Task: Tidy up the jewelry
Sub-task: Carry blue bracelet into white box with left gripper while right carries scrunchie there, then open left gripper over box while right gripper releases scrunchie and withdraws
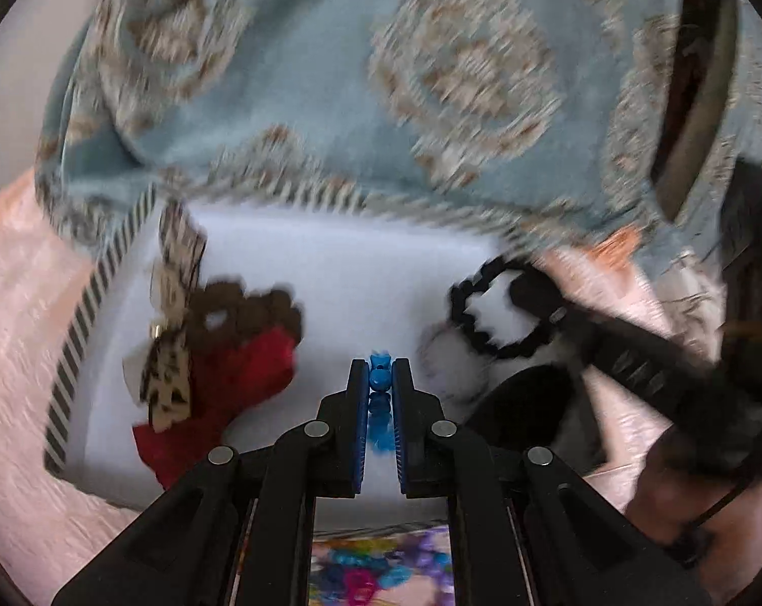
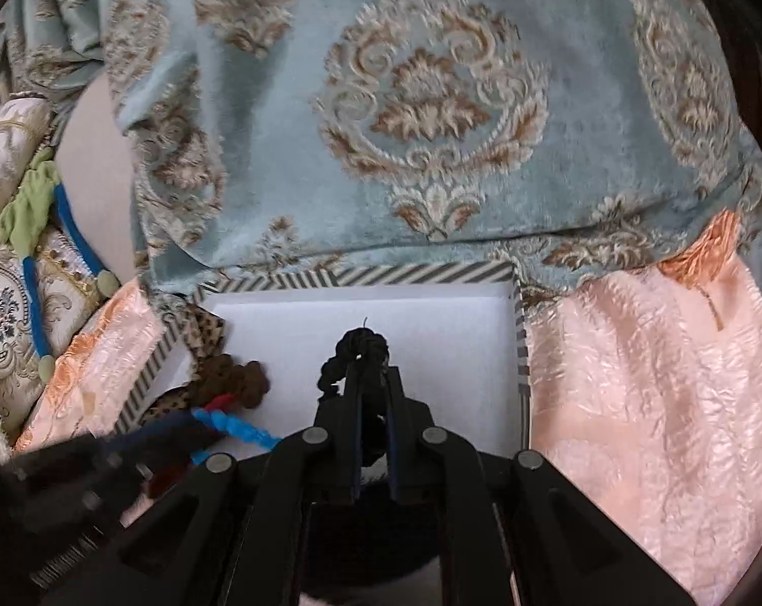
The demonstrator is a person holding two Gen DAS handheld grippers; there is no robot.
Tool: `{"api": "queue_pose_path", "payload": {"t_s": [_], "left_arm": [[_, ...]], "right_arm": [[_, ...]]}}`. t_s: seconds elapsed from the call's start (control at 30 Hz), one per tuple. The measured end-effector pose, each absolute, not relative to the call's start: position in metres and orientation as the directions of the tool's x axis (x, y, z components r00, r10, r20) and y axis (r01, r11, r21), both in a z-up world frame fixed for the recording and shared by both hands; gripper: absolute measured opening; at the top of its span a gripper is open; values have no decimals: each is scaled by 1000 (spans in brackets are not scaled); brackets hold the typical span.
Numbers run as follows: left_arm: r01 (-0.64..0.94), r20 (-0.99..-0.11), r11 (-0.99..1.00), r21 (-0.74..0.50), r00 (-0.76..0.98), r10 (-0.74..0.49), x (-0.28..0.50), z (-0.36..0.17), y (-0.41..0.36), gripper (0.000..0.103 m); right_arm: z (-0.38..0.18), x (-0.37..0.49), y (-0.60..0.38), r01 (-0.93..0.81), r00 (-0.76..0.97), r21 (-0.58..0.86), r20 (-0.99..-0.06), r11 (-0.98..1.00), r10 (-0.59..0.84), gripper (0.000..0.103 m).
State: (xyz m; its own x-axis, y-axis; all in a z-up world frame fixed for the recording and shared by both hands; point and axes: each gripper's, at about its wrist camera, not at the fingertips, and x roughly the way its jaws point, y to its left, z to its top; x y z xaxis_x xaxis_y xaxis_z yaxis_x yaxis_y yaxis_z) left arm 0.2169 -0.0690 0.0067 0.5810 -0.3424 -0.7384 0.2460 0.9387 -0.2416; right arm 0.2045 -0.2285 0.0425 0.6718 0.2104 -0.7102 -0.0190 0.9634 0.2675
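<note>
While pinched in the left tool [image 1: 379,371], blue bead bracelet [image 1: 379,379] hangs over the white striped-rim box [image 2: 361,275]; black bead bracelet [image 2: 361,348] likewise clamped in the right tool [image 2: 371,379]. Brown and red pieces [image 1: 244,333] already inside; two still undropped. Colourful bead heap [image 1: 376,570] visible only from left wrist.

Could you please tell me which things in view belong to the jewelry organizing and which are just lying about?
Part of the job:
- blue bead strand, clamped in the left gripper
- black bead bracelet, clamped in the right gripper
- white striped-edge box
- brown and red beaded pieces in the box

Lying about:
- blue patterned cushion
- pink bedspread
- green and blue cord
</note>
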Motion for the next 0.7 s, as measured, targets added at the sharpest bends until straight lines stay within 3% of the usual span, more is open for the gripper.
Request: {"api": "queue_pose_path", "payload": {"t_s": [0.33,0.53,0.7], "left_arm": [[227,-778,970,-85,594,-207,212,-9,-74,0],[228,-779,969,-98,588,-217,209,-5,-67,5],[183,-761,974,-134,610,-219,203,10,-42,5]], "right_arm": [[-1,225,-224,8,548,219,-817,976,179,8],[6,218,-221,-1,571,227,-800,974,187,24],[24,207,-229,3,630,216,-759,976,166,25]]}}
